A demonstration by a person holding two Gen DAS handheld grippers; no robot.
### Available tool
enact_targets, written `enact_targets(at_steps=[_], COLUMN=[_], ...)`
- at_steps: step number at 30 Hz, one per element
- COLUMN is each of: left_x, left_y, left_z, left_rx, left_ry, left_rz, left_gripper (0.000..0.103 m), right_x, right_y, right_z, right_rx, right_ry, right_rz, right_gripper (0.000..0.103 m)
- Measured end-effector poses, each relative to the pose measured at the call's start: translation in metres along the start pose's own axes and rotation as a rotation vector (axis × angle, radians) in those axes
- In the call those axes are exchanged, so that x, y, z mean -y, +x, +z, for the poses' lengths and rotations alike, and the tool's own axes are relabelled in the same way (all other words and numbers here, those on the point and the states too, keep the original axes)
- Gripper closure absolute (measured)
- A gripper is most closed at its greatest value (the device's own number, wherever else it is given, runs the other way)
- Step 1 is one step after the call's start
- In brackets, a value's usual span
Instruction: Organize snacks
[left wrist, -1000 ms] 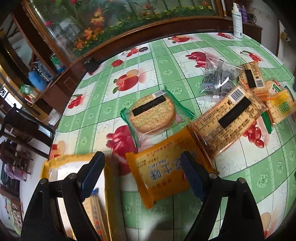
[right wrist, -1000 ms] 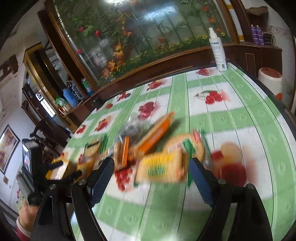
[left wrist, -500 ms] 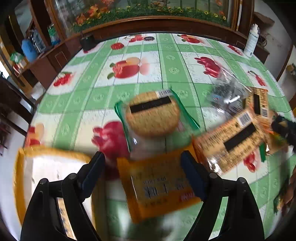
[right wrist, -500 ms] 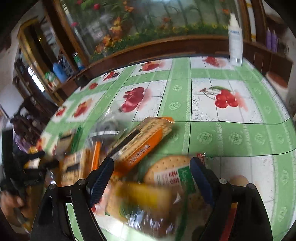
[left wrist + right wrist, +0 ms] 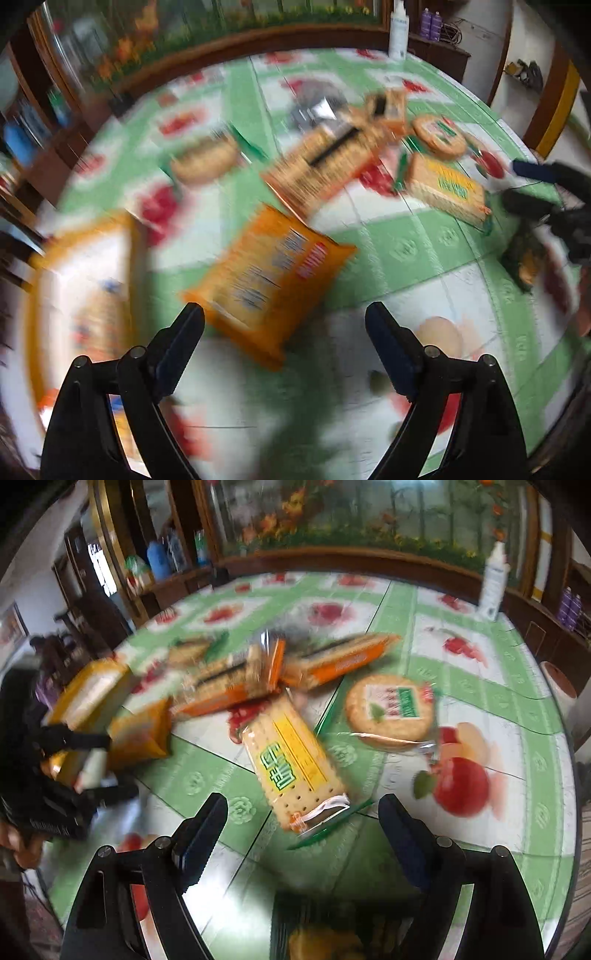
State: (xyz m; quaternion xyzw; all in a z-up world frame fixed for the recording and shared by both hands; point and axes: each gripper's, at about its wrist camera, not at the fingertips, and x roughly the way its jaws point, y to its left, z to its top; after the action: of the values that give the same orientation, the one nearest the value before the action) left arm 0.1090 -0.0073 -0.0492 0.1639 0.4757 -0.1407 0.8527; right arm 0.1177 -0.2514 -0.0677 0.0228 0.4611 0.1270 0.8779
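Left claw: fingers spread wide, nothing between them, blue pads facing inward. Seen from its own wrist view it hangs above the table, tilted downward. View heavily blurred.

Right claw: fingers likewise spread wide, nothing gripped, hanging above the table and angled down.

Cross-views: right claw visible at the right edge of the left wrist view, dark body with one blue pad showing. Left claw visible at the left edge of the right wrist view, blurred, with the person's hand under it.
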Motion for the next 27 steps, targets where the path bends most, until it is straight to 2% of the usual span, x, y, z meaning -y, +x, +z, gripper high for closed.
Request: enact_targets(at_steps=[2, 4, 6, 9, 11, 15, 19, 23, 26, 27], left_x=[-0.01, -0.019, -0.021, -0.013, -0.011, -0.012, -0.012, -0.012, -0.015, -0.016], left_y=[-0.007, -0.003, 0.007, 0.03, 0.028, 0.029, 0.031, 0.027, 0.032, 0.033], left_z=[0.008, 0.017, 0.025, 0.027, 0.022, 0.025, 0.029, 0.032, 0.034, 0.034], left_rx=[0.051, 0.055, 0.035, -0.036, -0.009, -0.016, -0.014, -0.008, -0.034, -0.043], left_ry=[0.011, 0.039, 0.085, 0.167, 0.178, 0.165, 0.181, 0.249, 0.267, 0.271], left_rz=[0.025, 0.037, 0.041, 0.059, 0.052, 0.039, 0.032, 0.037, -0.012, -0.052], left_gripper=[0.014, 0.014, 0.014, 0.014, 0.013, 0.013, 0.013, 0.013, 0.013, 0.013], right_x=[0.004, 0.005, -0.002, -0.019, -0.026, -0.027, -0.024, -0.025, -0.024, -0.023], right_y=[-0.017, -0.023, -0.015, 0.009, 0.027, 0.054, 0.068, 0.068, 0.067, 0.067], right_z=[0.003, 0.011, 0.019, 0.025, 0.025, 0.021, 0.017, 0.013, 0.013, 0.013], right_rx=[0.06, 0.073, 0.054, -0.002, -0.036, -0.088, -0.119, -0.115, -0.113, -0.111], right_ry=[-0.012, -0.032, -0.079, -0.15, -0.174, -0.173, -0.173, -0.173, -0.168, -0.168], right_rz=[0.0, 0.031, 0.052, 0.058, 0.051, 0.032, 0.016, 0.027, 0.03, 0.026], right_gripper=[0.017, 0.017, 0.017, 0.017, 0.017, 0.019, 0.019, 0.018, 0.019, 0.018])
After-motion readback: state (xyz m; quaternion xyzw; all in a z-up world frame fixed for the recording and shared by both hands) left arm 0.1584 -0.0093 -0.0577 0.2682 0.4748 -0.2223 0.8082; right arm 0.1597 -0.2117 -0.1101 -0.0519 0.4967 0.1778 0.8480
